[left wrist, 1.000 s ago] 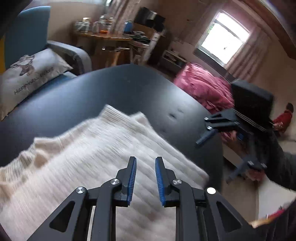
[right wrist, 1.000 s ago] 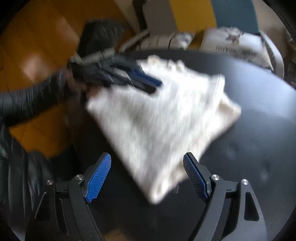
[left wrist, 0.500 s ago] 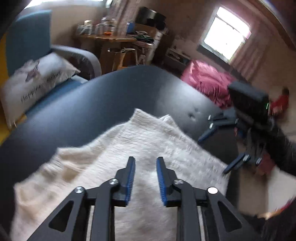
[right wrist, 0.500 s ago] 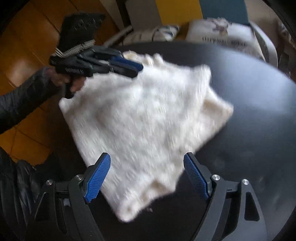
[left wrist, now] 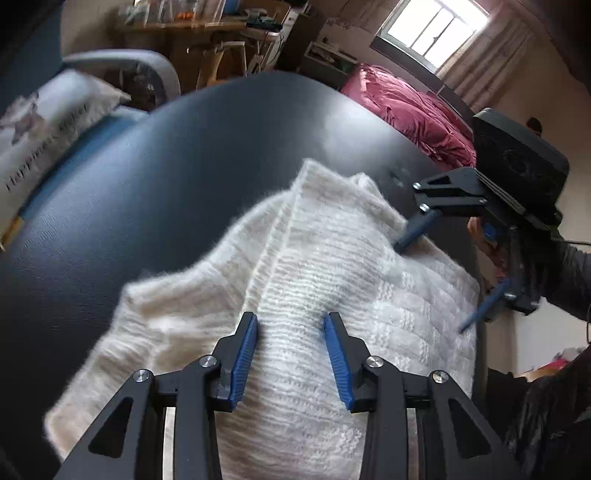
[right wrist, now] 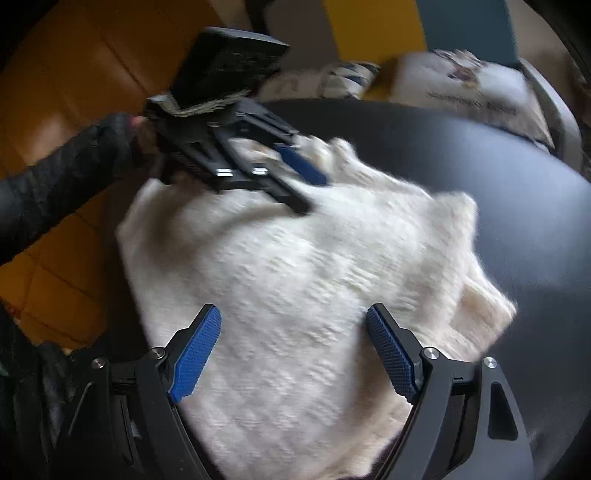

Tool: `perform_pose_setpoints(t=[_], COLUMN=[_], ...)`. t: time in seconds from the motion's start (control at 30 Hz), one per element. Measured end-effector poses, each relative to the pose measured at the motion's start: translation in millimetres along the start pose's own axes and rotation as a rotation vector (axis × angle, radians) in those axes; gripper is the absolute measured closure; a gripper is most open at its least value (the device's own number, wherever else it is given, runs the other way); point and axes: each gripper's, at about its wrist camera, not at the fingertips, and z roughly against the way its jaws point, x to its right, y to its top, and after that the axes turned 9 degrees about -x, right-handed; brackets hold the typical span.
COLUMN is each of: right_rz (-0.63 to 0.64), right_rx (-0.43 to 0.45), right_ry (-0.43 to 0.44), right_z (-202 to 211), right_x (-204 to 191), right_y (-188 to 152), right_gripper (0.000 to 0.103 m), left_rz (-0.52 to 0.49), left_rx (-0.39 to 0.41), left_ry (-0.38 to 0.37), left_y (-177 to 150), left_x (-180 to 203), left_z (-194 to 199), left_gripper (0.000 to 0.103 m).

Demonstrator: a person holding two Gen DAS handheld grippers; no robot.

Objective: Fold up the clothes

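A cream knitted sweater (left wrist: 314,258) (right wrist: 314,280) lies folded on the round black table (left wrist: 184,166) (right wrist: 517,192). My left gripper (left wrist: 291,321) hovers low over the sweater's near part. Its jaws are opening, and only flat knit shows below the gap, nothing pinched. From the right wrist view the left gripper (right wrist: 314,190) sits over the sweater's far left corner, held by a hand in a dark sleeve. My right gripper (right wrist: 293,314) stands wide open above the sweater's middle, nothing gripped. In the left wrist view the right gripper (left wrist: 439,280) spans the sweater's right edge.
A blue armchair with a printed cushion (left wrist: 44,122) (right wrist: 469,88) stands behind the table. Pink bedding (left wrist: 413,107) and a cluttered wooden desk (left wrist: 207,29) lie farther back. Wooden floor (right wrist: 55,81) shows past the table's left edge.
The left jaws have widened. Both grippers have come down closer over the sweater, which now fills more of each view. The right jaws kept their wide spread.
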Motion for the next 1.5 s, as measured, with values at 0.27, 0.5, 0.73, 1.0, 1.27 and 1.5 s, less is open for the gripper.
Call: perform_pose_setpoints(t=[0.27, 0.5, 0.73, 1.0, 1.27, 1.5], right_rz=[-0.075, -0.106, 0.007, -0.094, -0.068, -0.051], right_rx=[0.110, 0.061, 0.137, 0.018, 0.093, -0.023], right_ry=[-0.050, -0.065, -0.139, -0.219, -0.239, -0.265], right_z=[16, -4, 23, -32, 3, -46], right_x=[7, 20, -2, 40, -2, -32], right_y=[1, -9, 27, 46, 58, 96], right_gripper=[0.019, 0.019, 0.019, 0.017, 0.017, 0.017], left_rz=[0.026, 0.104, 0.145, 0.269, 0.293, 0.367], left_rx=[0.192, 0.200, 0.376, 0.241, 0.385, 0.348], left_ry=[0.192, 0.299, 0.214, 0.299, 0.278, 0.316], left_y=[-8, -3, -27, -51, -93, -128], left_x=[22, 22, 36, 17, 29, 12], left_z=[16, 6, 54, 13, 63, 50], left_gripper=[0.096, 0.093, 0.086, 0.086, 0.086, 0.081])
